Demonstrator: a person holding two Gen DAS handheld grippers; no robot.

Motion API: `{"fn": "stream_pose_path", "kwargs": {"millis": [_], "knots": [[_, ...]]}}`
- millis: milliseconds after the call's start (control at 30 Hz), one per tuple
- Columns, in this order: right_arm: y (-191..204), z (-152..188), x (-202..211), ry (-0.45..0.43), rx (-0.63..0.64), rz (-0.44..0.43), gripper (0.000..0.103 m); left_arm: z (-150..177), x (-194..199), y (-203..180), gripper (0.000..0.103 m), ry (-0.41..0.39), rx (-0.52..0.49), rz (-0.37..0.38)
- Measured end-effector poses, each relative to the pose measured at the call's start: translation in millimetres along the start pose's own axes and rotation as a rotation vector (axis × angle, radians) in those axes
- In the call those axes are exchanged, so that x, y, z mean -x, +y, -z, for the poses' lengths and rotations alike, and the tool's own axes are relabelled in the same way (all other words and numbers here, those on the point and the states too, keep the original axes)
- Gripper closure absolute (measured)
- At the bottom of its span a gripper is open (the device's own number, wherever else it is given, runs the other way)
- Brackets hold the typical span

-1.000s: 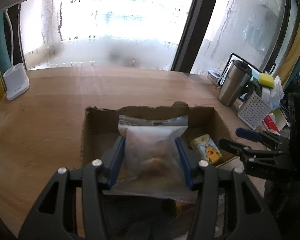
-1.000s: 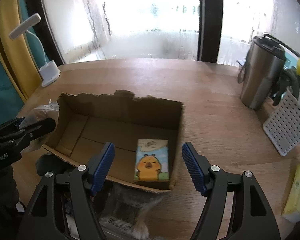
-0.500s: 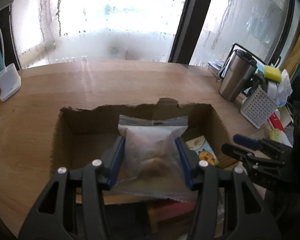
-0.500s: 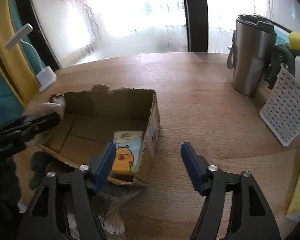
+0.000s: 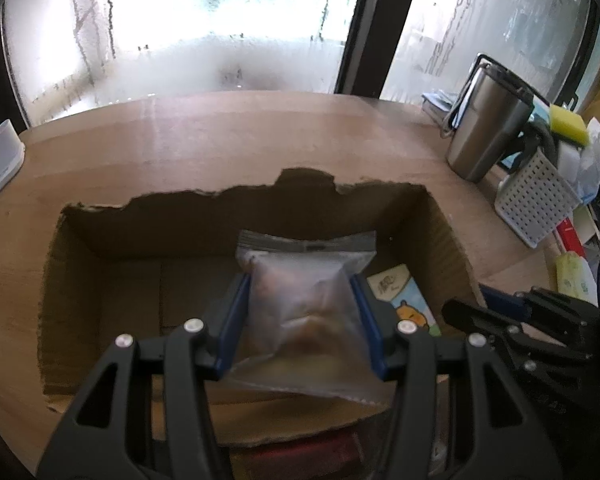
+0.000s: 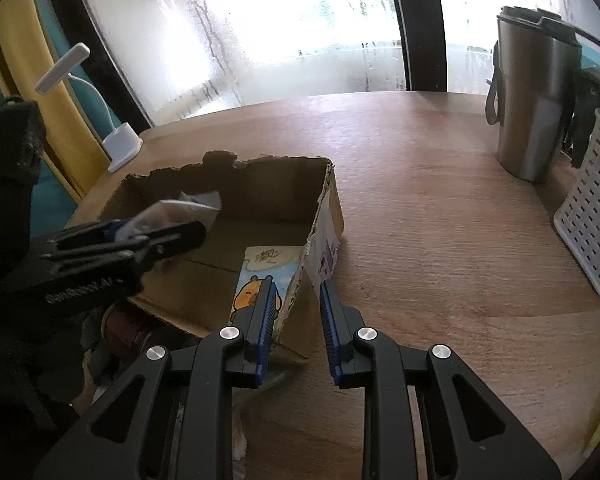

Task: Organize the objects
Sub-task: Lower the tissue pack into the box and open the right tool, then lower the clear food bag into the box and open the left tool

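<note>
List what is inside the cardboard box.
In the box, a packet with a cartoon animal lies flat at the right wall. A clear snack bag, held by the left gripper, hangs over the box floor and hides what lies beneath it.

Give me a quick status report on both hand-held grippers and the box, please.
Left hand-held gripper shut on clear snack bag, over cardboard box. Right hand-held gripper shut on box's right wall. Cartoon packet already inside.

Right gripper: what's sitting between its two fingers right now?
In the right wrist view, the right gripper is shut on the cardboard box side wall near its front corner; nothing else lies between the fingers.
</note>
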State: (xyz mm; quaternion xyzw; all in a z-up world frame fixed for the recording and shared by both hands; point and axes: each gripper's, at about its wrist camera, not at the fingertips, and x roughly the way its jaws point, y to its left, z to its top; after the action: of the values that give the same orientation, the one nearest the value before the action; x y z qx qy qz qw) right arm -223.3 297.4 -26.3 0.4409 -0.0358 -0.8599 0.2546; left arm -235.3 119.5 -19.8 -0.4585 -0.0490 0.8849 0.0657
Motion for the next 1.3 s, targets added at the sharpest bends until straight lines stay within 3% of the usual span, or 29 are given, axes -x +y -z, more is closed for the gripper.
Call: {"fn": "stream_pose_path", "kwargs": {"millis": [267,600,800,933,1000,1033,1300], "knots": [[-6.8,-1.0,2.7,-0.01,-0.021,-0.043,0.079,-1.3,-21.5,-4.3,0.05,0.09,0.015,-0.028],[-3.9,-2.1,4.2,-0.009,-0.022,-0.055,0.078,-1.0,-25.4,-10.9,0.049,0.132,0.048,0.086],[-1.2,-1.5,8.0,-0.015,-0.023,-0.038,0.076,0.1,-12.8,-4.5,0.046,0.097,0.06,0.086],[-1.5,-1.8,12.5,-0.021,-0.031,-0.013,0.064,0.0,0.9,-0.5,0.042,0.059,0.053,0.085],[-0.6,-1.9,15.6,-0.027,-0.035,0.0,0.054,1.3,8.9,1.4,0.036,0.04,0.048,0.079],[0.2,-1.8,17.4,-0.03,-0.037,0.006,0.053,2.3,11.3,2.7,0.028,0.034,0.047,0.076],[15.3,4.0,28.5,-0.043,-0.023,0.036,0.052,12.8,37.2,15.5,0.027,-0.034,0.042,0.057]]}}
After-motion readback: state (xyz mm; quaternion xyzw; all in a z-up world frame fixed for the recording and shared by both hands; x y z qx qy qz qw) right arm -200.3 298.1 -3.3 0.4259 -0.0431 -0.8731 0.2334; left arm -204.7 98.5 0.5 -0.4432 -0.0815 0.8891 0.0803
